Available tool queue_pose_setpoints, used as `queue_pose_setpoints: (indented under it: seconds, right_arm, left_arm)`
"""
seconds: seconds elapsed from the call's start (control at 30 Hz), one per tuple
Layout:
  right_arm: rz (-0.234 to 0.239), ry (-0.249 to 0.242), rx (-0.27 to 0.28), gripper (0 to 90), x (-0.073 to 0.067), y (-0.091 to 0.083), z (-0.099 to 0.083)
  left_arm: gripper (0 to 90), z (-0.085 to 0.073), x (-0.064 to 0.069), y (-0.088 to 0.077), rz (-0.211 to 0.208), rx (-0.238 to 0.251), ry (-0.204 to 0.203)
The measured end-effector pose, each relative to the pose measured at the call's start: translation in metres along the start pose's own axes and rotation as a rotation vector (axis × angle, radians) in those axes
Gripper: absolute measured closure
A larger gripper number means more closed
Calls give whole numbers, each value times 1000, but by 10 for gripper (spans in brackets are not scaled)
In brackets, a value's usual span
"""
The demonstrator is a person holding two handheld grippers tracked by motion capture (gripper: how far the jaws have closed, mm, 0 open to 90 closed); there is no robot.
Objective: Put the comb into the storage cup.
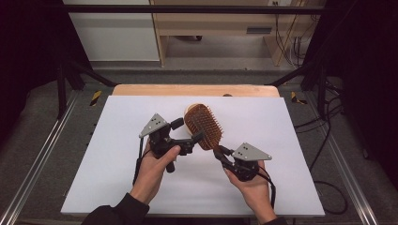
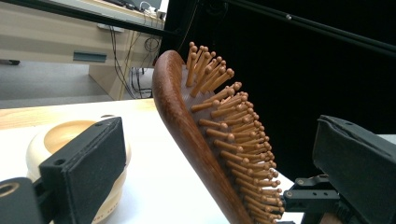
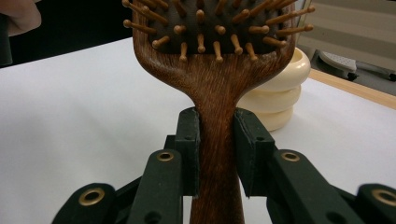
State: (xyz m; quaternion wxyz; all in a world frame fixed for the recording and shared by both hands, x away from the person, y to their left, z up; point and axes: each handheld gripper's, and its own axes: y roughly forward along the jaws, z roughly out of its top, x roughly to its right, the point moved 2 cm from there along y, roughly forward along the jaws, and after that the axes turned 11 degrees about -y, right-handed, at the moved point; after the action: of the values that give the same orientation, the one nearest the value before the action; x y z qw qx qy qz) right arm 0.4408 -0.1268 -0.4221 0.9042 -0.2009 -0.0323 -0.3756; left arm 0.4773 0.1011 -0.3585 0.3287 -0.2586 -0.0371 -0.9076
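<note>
A dark wooden paddle hairbrush (image 1: 204,125) with wooden pins is held up over the white table, pins facing right and toward me. My right gripper (image 1: 219,152) is shut on its handle (image 3: 217,154), one pad pressing each side. My left gripper (image 1: 187,131) stands open around the brush head (image 2: 187,126). The brush's smooth back faces the left pad (image 2: 86,168), and the pins face the right pad (image 2: 359,163). Neither pad touches the brush.
A cream ribbed wooden bowl (image 3: 280,93) stands on the white sheet (image 1: 117,178) just behind the brush, close to my left gripper's far finger (image 1: 177,123). A bare wooden strip (image 1: 141,90) runs along the table's far edge. Dark frame bars stand at both sides.
</note>
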Motion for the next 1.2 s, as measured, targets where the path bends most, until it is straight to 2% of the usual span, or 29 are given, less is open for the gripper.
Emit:
queue_pose_setpoints:
  seconds: [0.17,0.4,0.77,1.03,1.2]
  right_arm:
    - [1,-9,2,729,-2,1,1]
    - [4,-19,7,729,-5,1,2]
    - [12,-31,6,729,-7,3,2]
    - [14,-35,4,729,-9,4,2]
    - [13,-39,5,729,-9,4,2]
  left_arm:
    - [29,1,0,0,-4,6,-20]
    - [32,0,1,0,-2,11,-27]
    - [49,1,1,2,20,32,-44]
    - [72,1,1,2,26,33,-56]
    - [120,1,1,3,23,38,-65]
